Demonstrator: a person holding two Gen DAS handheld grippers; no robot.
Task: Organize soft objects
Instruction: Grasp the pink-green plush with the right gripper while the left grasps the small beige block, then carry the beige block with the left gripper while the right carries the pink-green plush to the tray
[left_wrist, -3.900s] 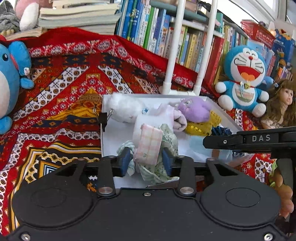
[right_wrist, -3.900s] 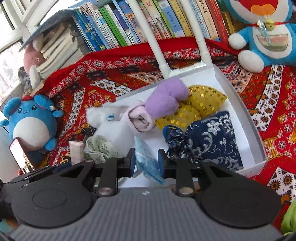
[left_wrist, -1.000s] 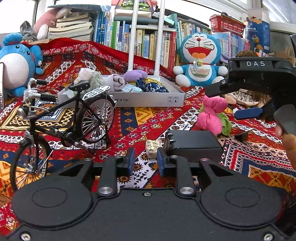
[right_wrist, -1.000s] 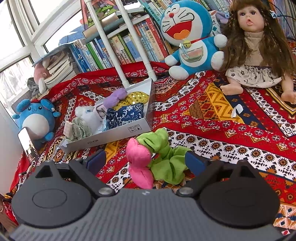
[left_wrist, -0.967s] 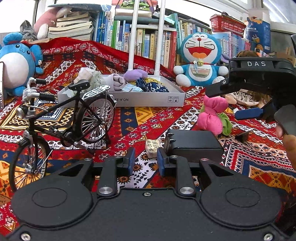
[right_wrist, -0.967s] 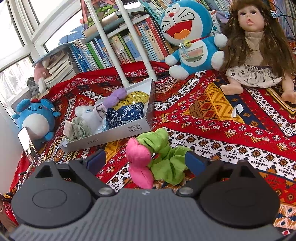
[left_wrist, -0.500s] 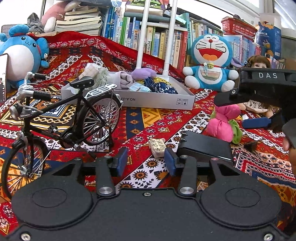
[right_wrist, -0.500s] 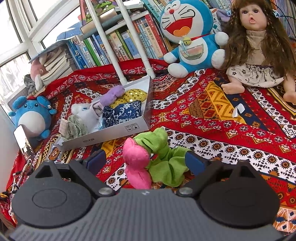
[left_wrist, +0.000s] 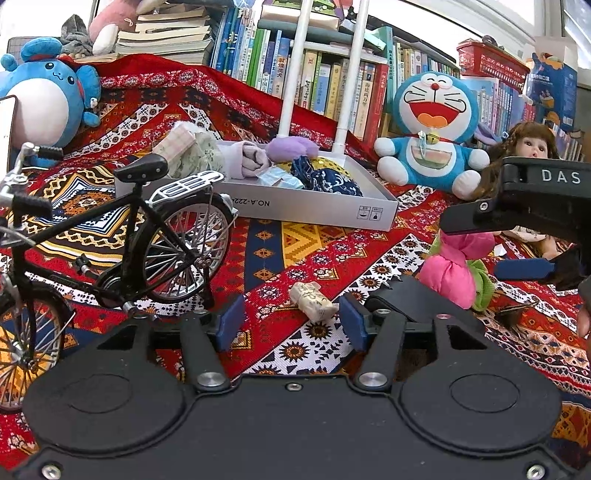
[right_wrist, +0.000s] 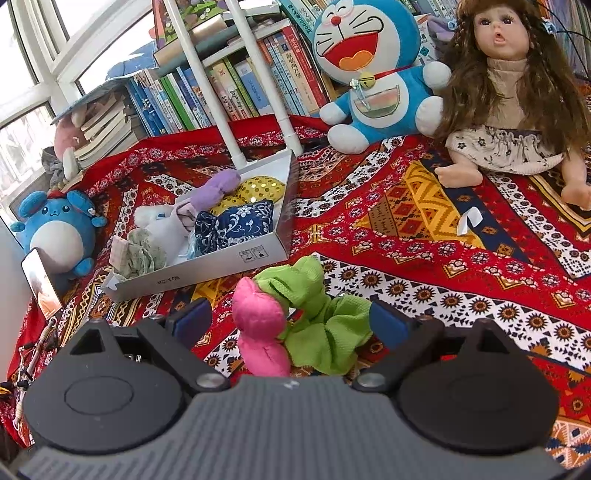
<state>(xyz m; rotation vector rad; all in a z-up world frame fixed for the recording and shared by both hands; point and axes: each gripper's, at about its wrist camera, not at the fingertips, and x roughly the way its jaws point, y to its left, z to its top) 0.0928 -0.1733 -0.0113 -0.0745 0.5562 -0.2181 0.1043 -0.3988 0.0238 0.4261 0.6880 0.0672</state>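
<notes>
Only through the left wrist camera do a model bicycle (left_wrist: 122, 236) and a small beige roll (left_wrist: 313, 300) appear, the roll lying just ahead of the left gripper (left_wrist: 291, 325), whose jaws are opening around nothing. Between the wide-spread jaws of the right gripper (right_wrist: 284, 323), angled down at the cloth, sits the pink-and-green scrunchie (right_wrist: 295, 317), untouched, with the white box (right_wrist: 221, 264) of soft things beyond it.

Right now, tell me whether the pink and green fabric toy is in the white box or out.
Out. The pink and green fabric toy lies on the patterned cloth in front of the white box, between the open right gripper pads.

Since a second ago the left claw (left_wrist: 291, 325) is opening, seemingly nothing gripped, the small beige roll (left_wrist: 314, 301) lying ahead.
</notes>
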